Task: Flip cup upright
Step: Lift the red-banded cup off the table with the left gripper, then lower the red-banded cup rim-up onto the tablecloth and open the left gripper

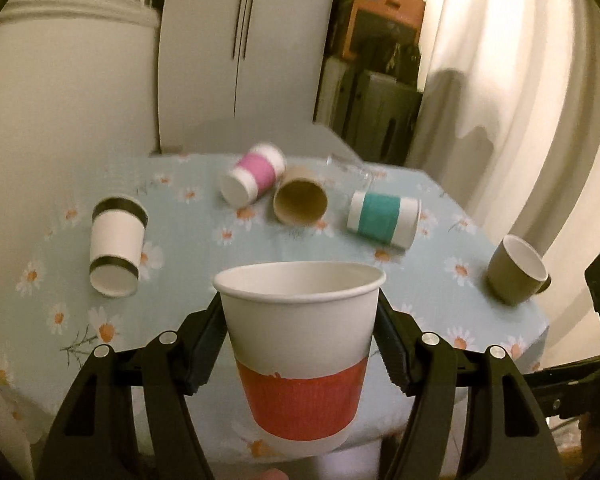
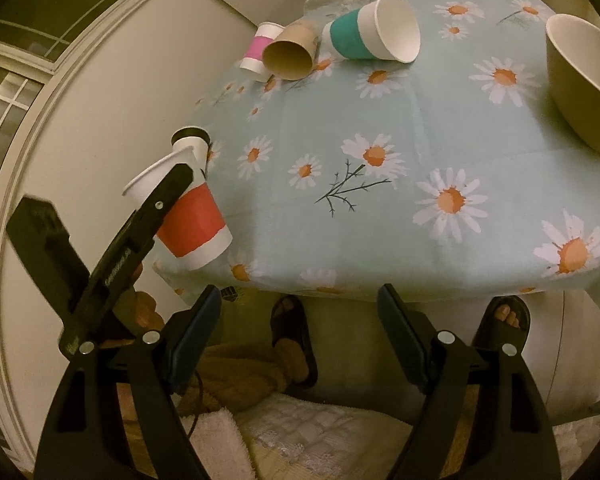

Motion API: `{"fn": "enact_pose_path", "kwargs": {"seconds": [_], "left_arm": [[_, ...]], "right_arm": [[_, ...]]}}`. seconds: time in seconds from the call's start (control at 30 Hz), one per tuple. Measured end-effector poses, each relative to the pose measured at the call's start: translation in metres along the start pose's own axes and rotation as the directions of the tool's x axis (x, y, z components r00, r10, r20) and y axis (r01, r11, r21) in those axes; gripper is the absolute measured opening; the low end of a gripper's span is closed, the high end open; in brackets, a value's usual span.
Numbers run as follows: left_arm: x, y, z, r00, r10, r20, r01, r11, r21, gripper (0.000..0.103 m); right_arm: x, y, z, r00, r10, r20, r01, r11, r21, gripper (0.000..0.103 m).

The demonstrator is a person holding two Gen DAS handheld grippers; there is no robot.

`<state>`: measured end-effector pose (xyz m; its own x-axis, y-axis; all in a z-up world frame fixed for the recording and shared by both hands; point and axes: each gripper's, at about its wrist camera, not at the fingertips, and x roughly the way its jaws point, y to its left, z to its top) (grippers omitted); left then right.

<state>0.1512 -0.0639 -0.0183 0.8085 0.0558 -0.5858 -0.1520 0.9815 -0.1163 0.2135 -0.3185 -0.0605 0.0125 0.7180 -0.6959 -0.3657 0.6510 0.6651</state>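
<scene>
Left claw (image 1: pixel 300 344) clamped on red-banded cup (image 1: pixel 300 360), mouth up, above counter (image 1: pixel 260 248) edge; right claw (image 2: pixel 300 344) apart, empty.

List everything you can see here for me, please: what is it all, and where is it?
Red-banded paper cup: one, white with red band, held mouth-up above the table's near edge.
Black-banded cup: one, white, on its side, left.
Pink-banded cup: one, on its side, far middle.
Brown cup: one, on its side, beside the pink one.
Teal-banded cup: one, on its side, right of middle.
Olive mug: one, white inside, tipped, far right.
Clear glass: one, lying at the far edge.
Tablecloth: one, pale blue with daisies.
Sandalled feet: two, under the table.
Left gripper: black, clamping the red-banded cup.
Right gripper: black, open, empty.
</scene>
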Motion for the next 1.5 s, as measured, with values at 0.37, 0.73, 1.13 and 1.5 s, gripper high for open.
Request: {"fn": "enact_pose_path", "kwargs": {"seconds": [0.37, 0.73, 1.13, 1.5], "left_arm": [[-0.008, -0.023, -0.038, 0.940, 0.100, 0.328, -0.124, 0.991, 0.054, 0.066], [0.015, -0.022, -0.065, 0.874, 0.207, 0.440, -0.233, 0.972, 0.006, 0.066], [0.015, -0.019, -0.075, 0.836, 0.237, 0.496, -0.274, 0.962, 0.003, 0.067], [0.020, -0.023, -0.081, 0.810, 0.258, 0.527, -0.317, 0.948, 0.023, 0.067]], "right_arm": [[-0.005, -0.004, 0.001, 1.000, -0.002, 0.015, 0.002, 1.000, 0.009, 0.079], [-0.004, -0.008, 0.001, 1.000, -0.005, 0.011, 0.004, 1.000, 0.022, 0.079], [-0.001, -0.009, 0.000, 1.000, -0.020, 0.003, 0.020, 0.999, 0.030, 0.079], [-0.002, -0.011, -0.003, 1.000, -0.023, 0.001, 0.023, 0.999, 0.036, 0.079]]}}
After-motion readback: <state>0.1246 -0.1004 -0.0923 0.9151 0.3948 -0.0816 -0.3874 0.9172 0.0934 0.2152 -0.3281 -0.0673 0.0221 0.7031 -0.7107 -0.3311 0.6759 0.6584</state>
